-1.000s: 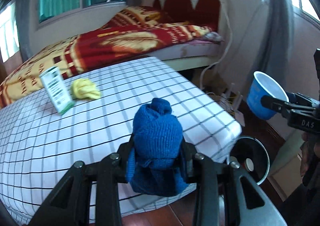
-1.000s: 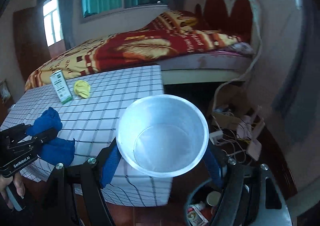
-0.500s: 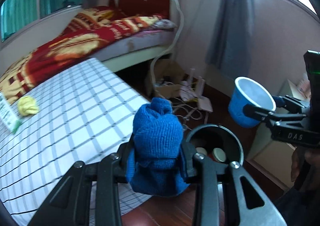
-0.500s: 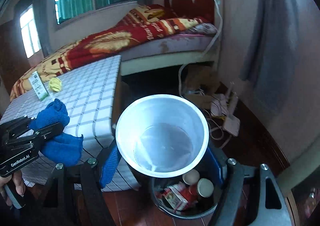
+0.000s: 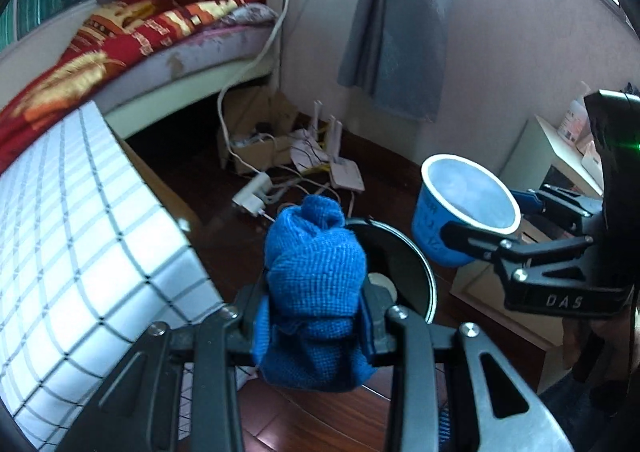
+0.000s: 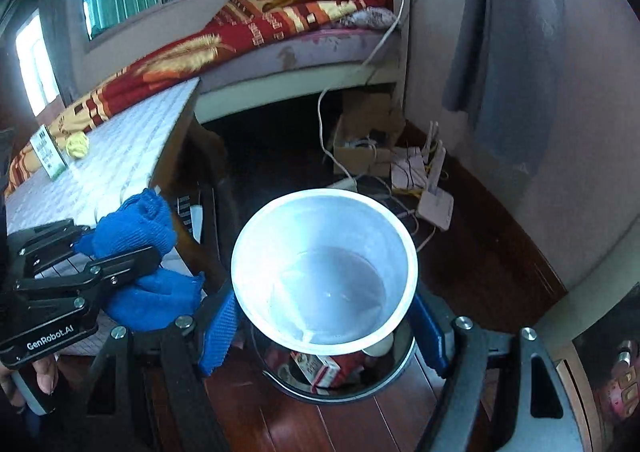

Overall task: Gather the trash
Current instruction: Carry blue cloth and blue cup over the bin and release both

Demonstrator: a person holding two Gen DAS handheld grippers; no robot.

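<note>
My left gripper is shut on a knotted blue cloth, held above the near rim of a round black trash bin on the floor. My right gripper is shut on a blue paper cup with a white inside, held upright right over the same bin, which holds a red carton and round lids. The cup and right gripper show at the right of the left wrist view. The cloth and left gripper show at the left of the right wrist view.
A table with a white checked cloth stands at the left, carrying a yellow crumpled wad and a small green-white carton. A bed, a power strip and cables, a cardboard box and a white cabinet surround the bin.
Both grippers have swung right, away from the table, to above the floor bin. The cloth and the cup stay gripped. The bin now lies under both.
</note>
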